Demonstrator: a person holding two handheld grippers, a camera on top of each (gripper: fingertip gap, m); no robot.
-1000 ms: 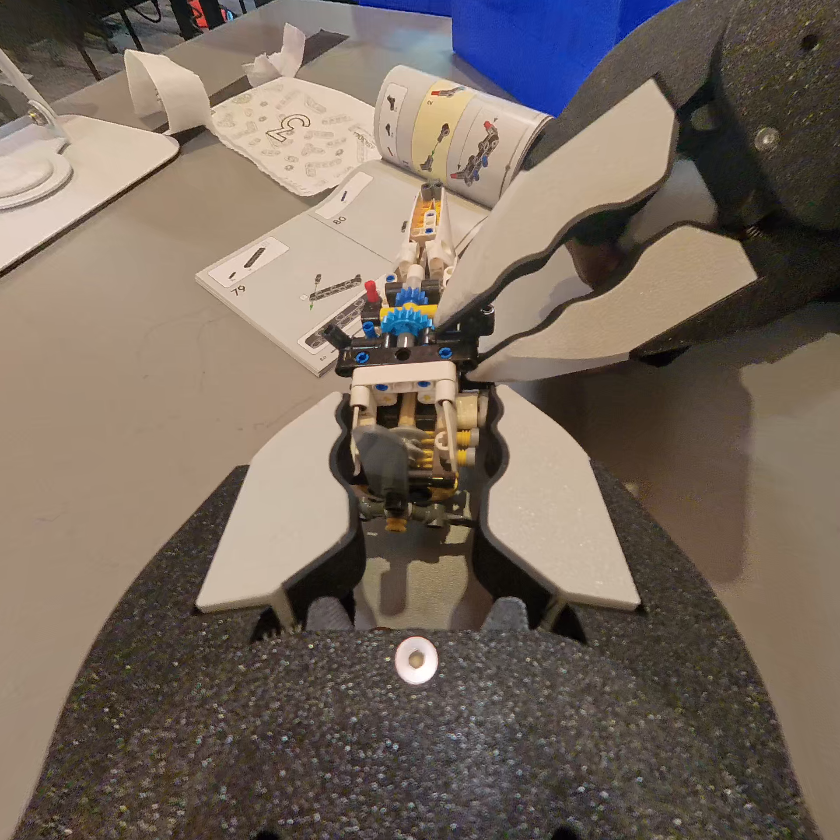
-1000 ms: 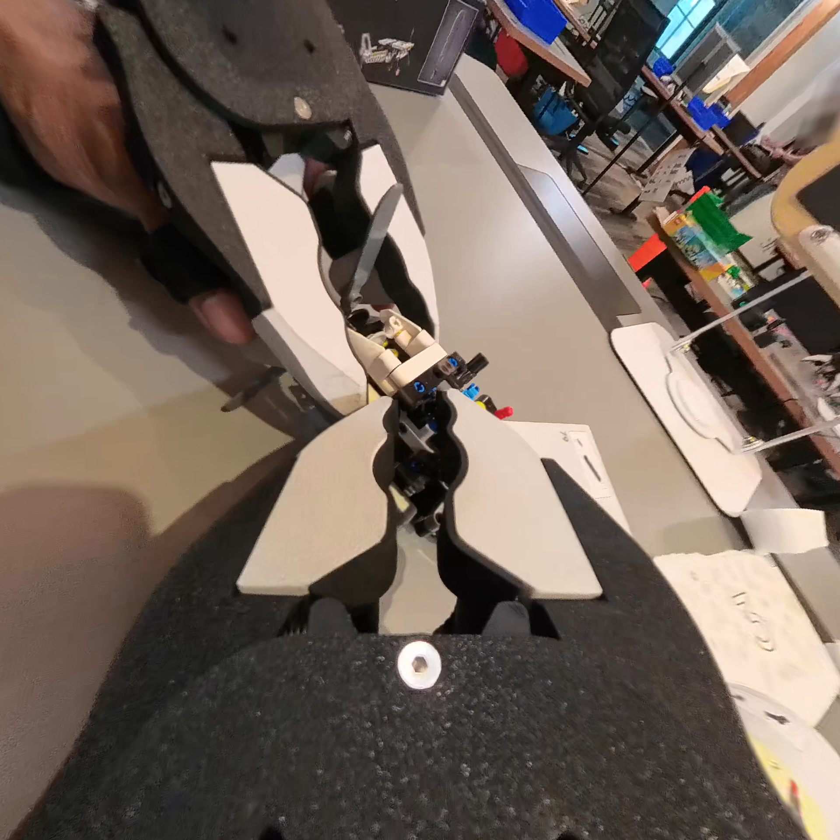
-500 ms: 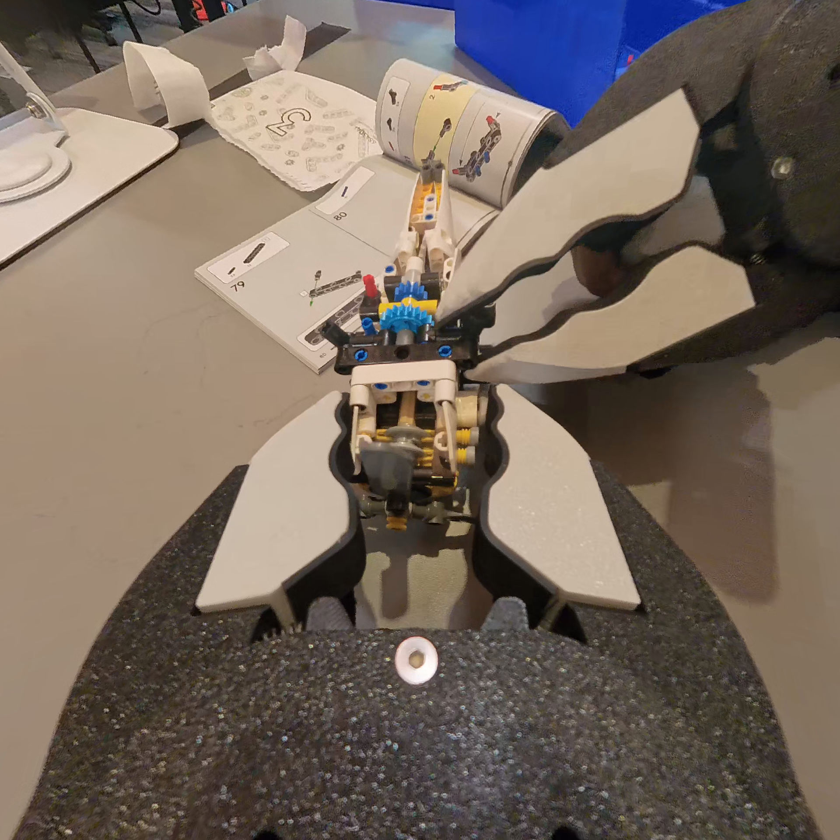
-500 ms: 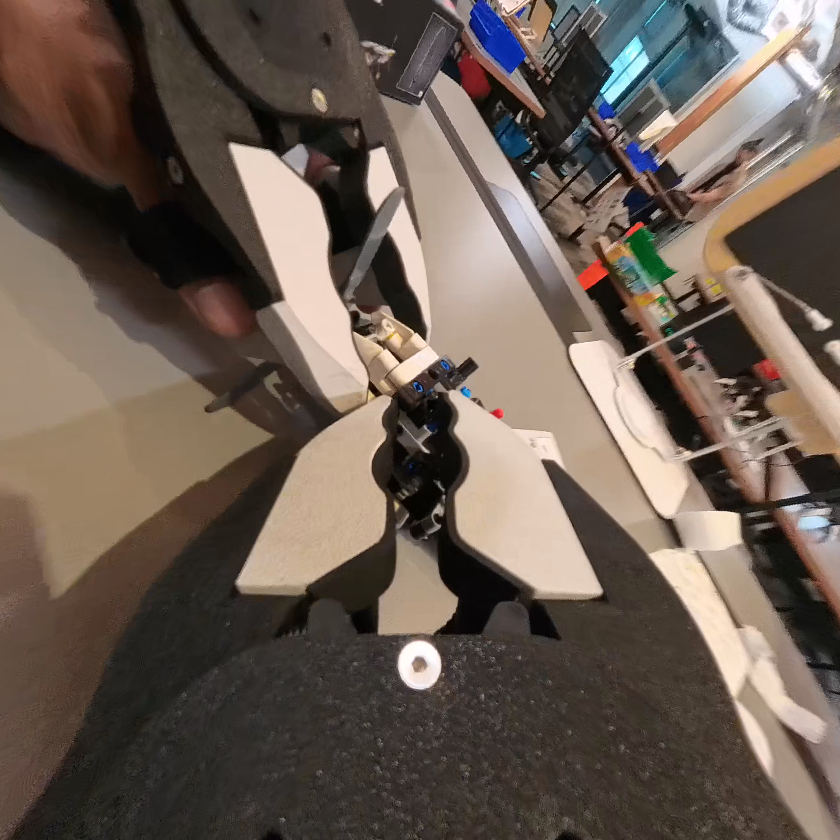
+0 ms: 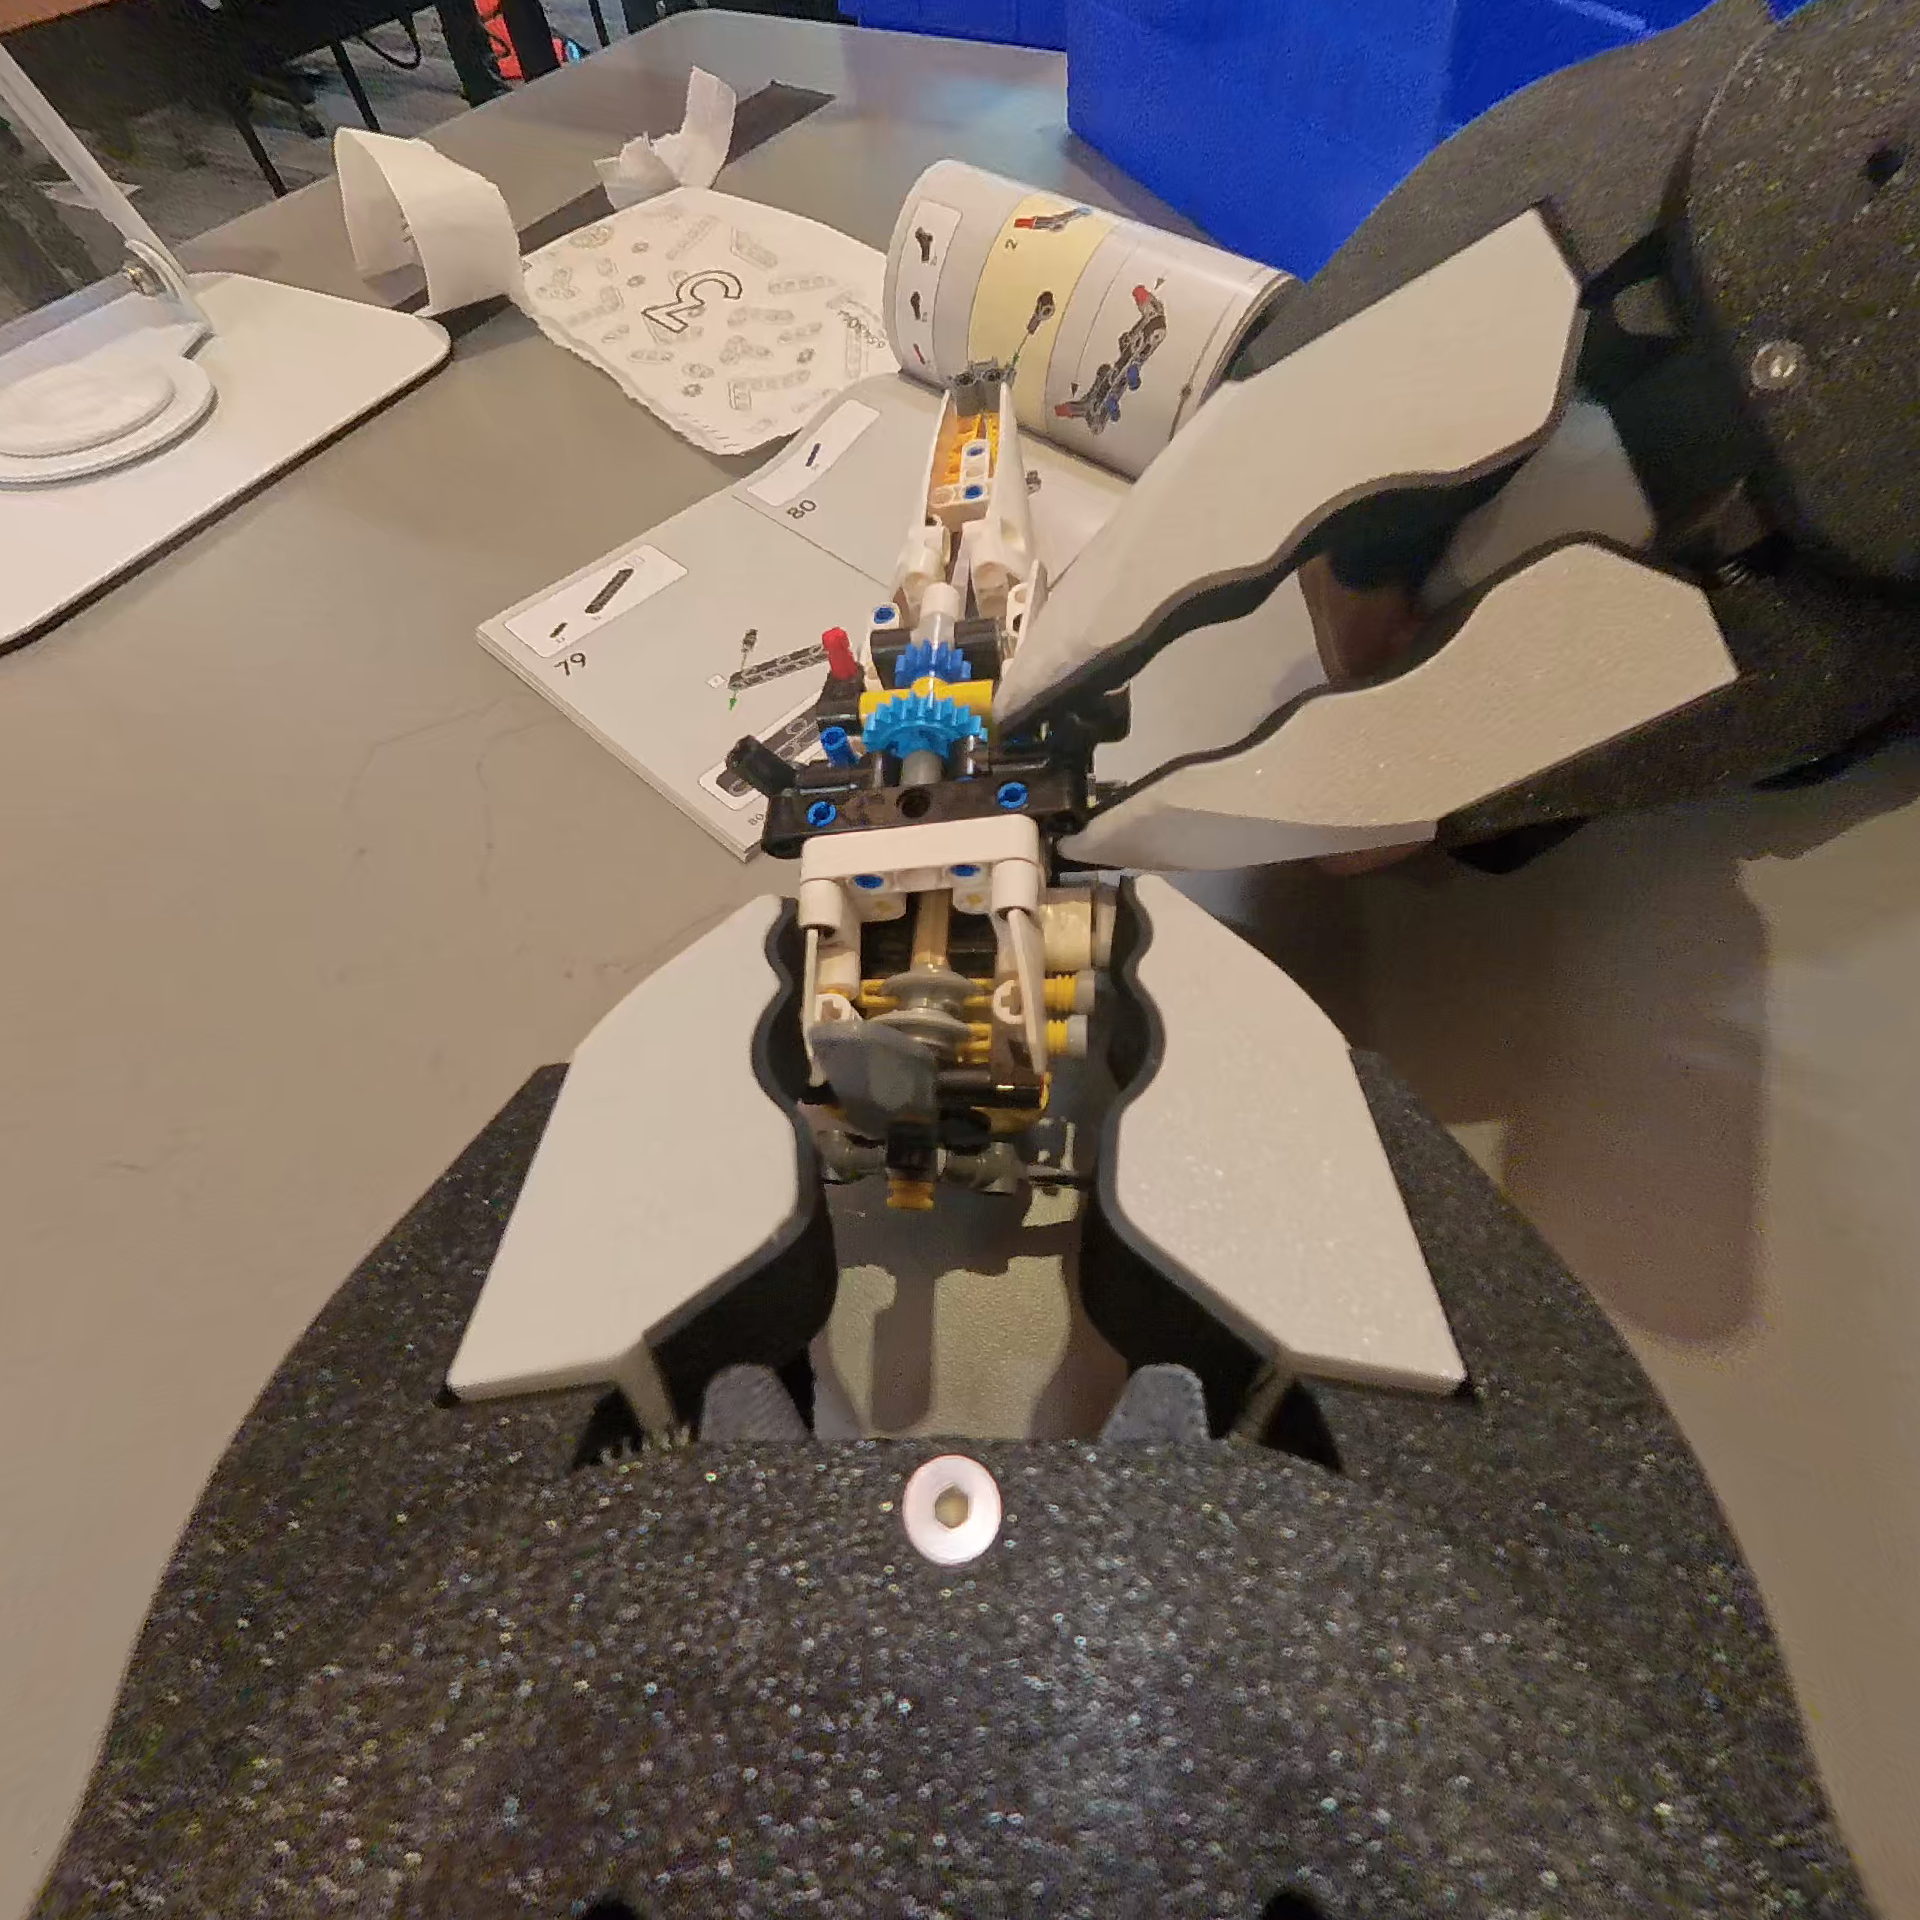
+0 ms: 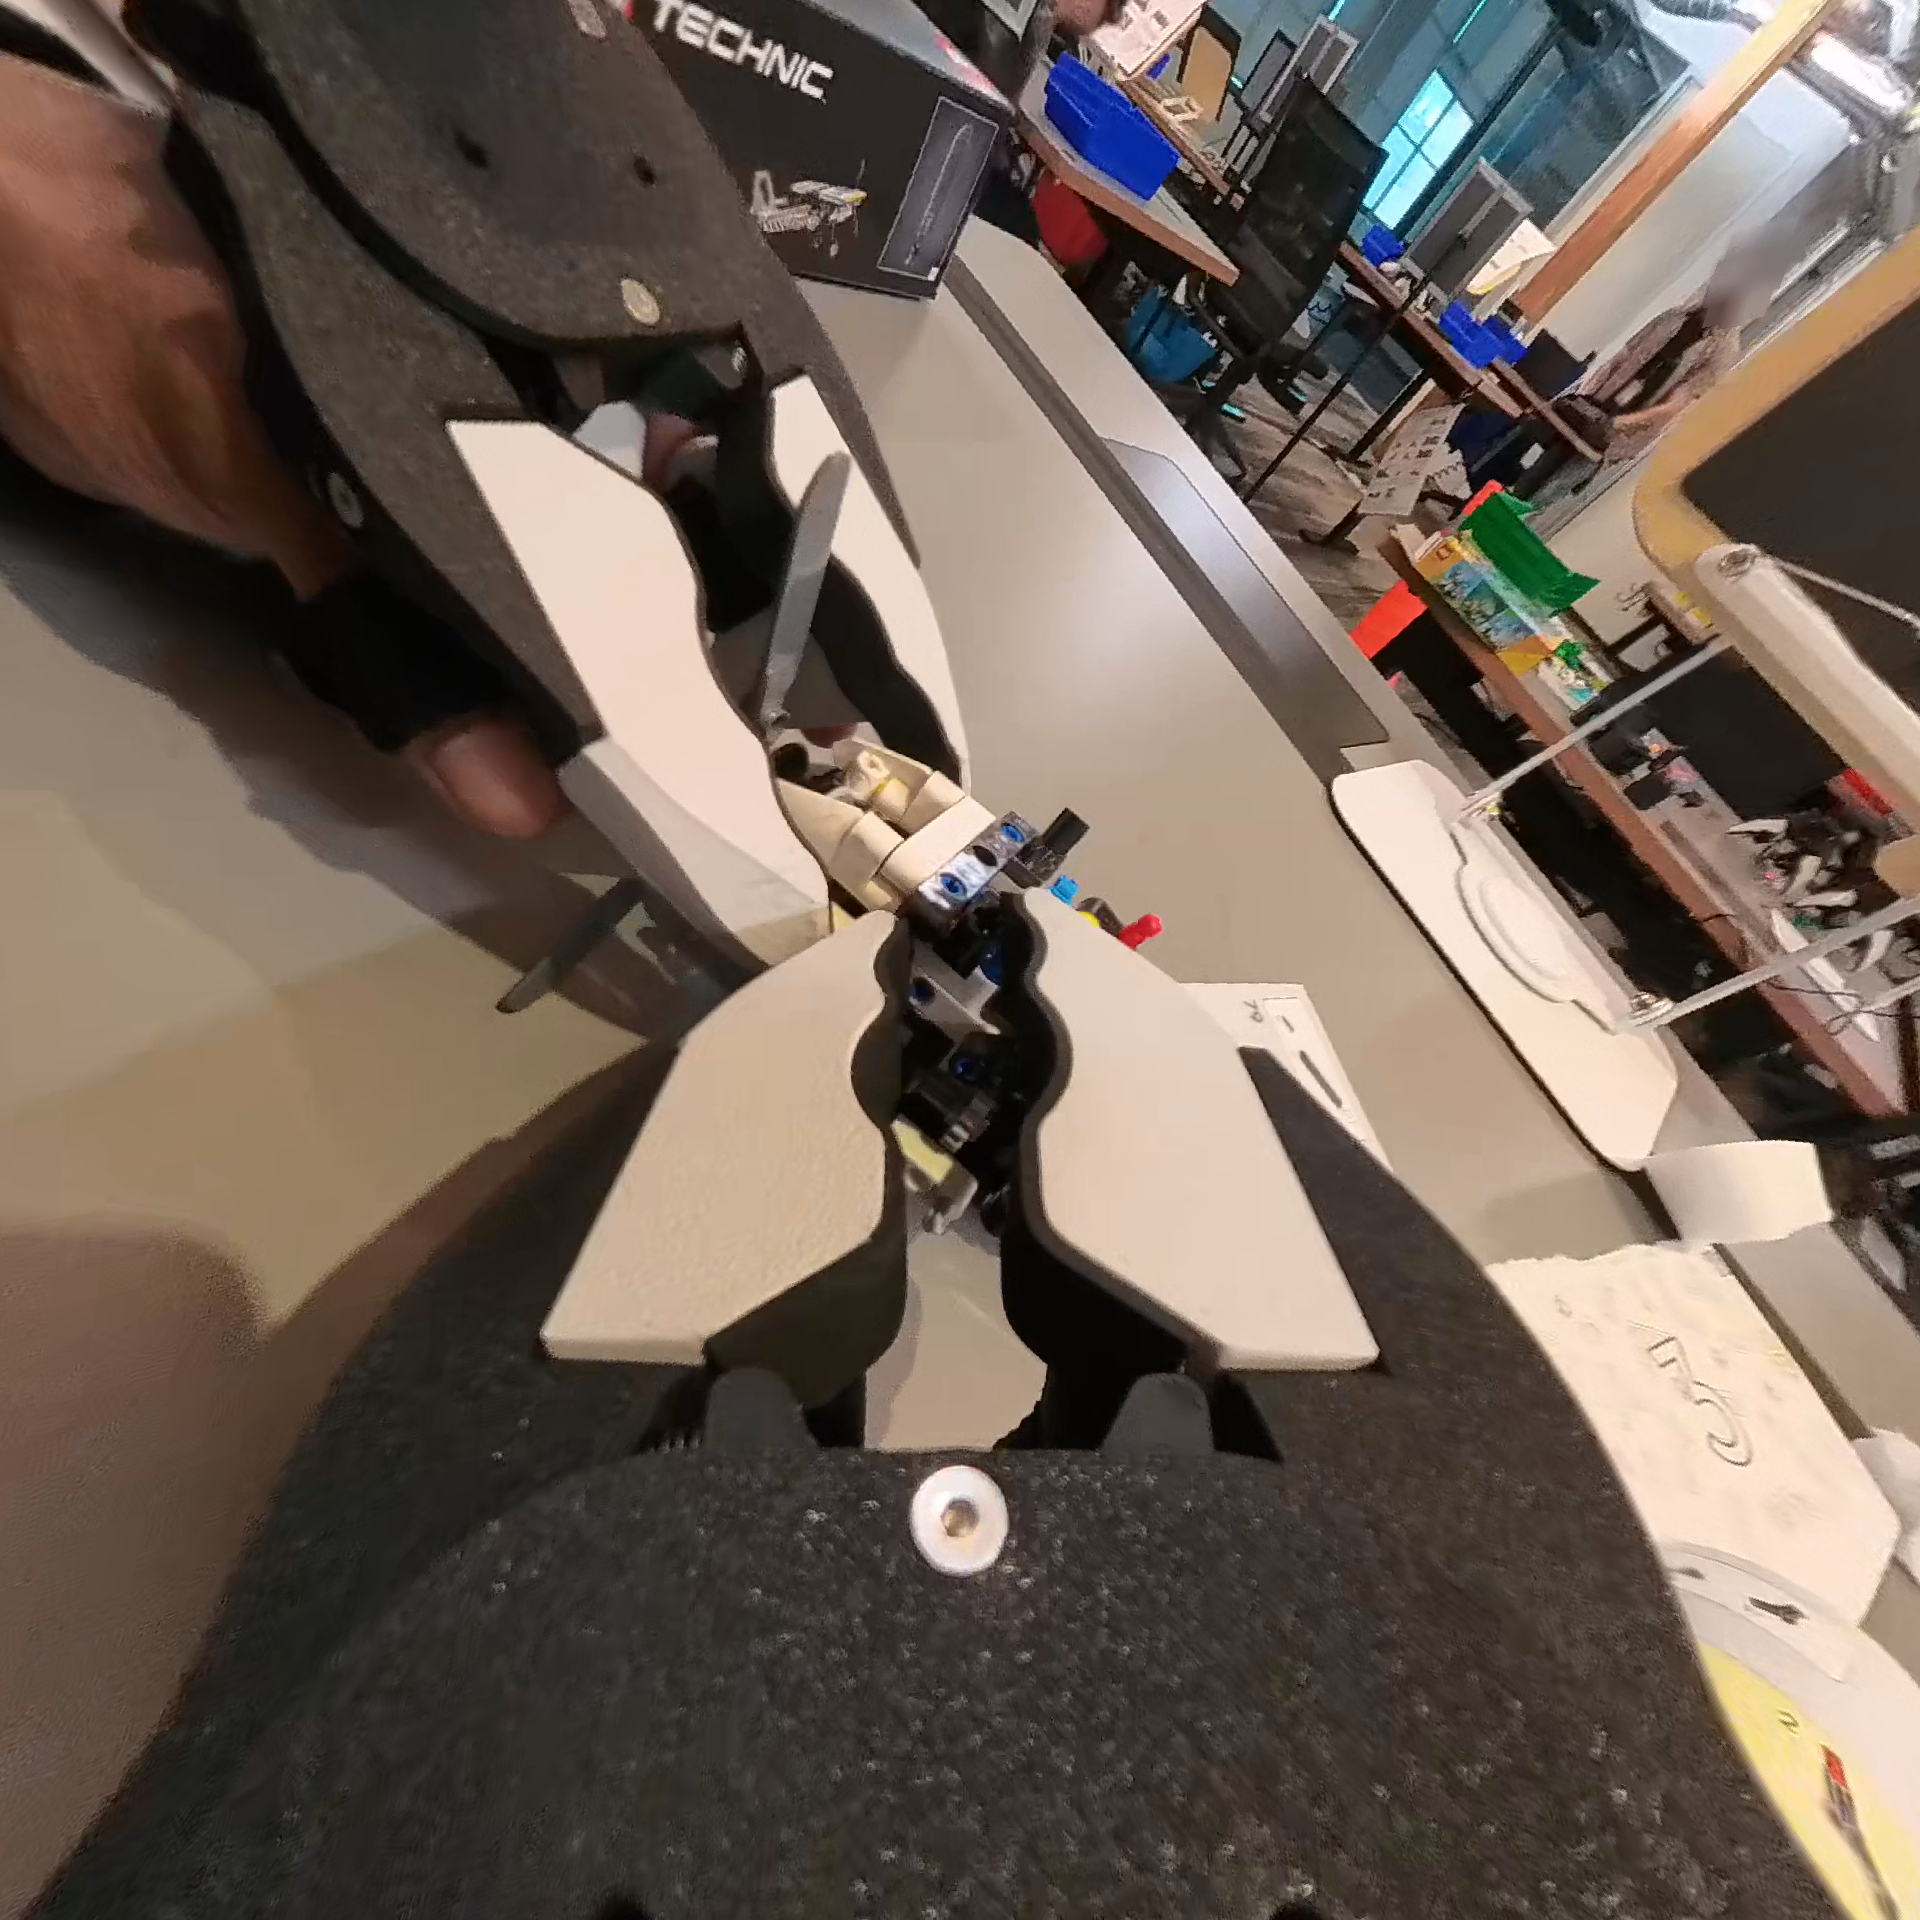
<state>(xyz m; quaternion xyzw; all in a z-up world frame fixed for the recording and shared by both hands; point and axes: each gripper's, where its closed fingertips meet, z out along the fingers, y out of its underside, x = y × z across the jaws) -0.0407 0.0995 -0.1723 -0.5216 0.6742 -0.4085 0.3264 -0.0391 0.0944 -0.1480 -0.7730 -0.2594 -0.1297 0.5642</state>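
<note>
Plastic against pads: your left gripper (image 5: 951, 940) has the near end of the brick model (image 5: 940, 831) clamped, jaws fairly wide, both fingers (image 5: 665, 1091) pressing the white and yellow block from either side, so the model is held just above the grey table (image 5: 260, 883). Just past that, your right gripper (image 5: 1049, 769) comes in from the model's right side, jaws nearly together, pinching the black cross beam (image 5: 904, 800) at its right end. Behind the beam sit the blue gears (image 5: 920, 717), a red pin to their left, then the long white nose of the model pointing away. Beyond the model lies the open instruction booklet (image 5: 665, 623), its far pages curled over, and a printed paper bag (image 5: 707, 312) farther back. By the look of it the build is only part assembled; which piece comes next you cannot tell from here
</note>
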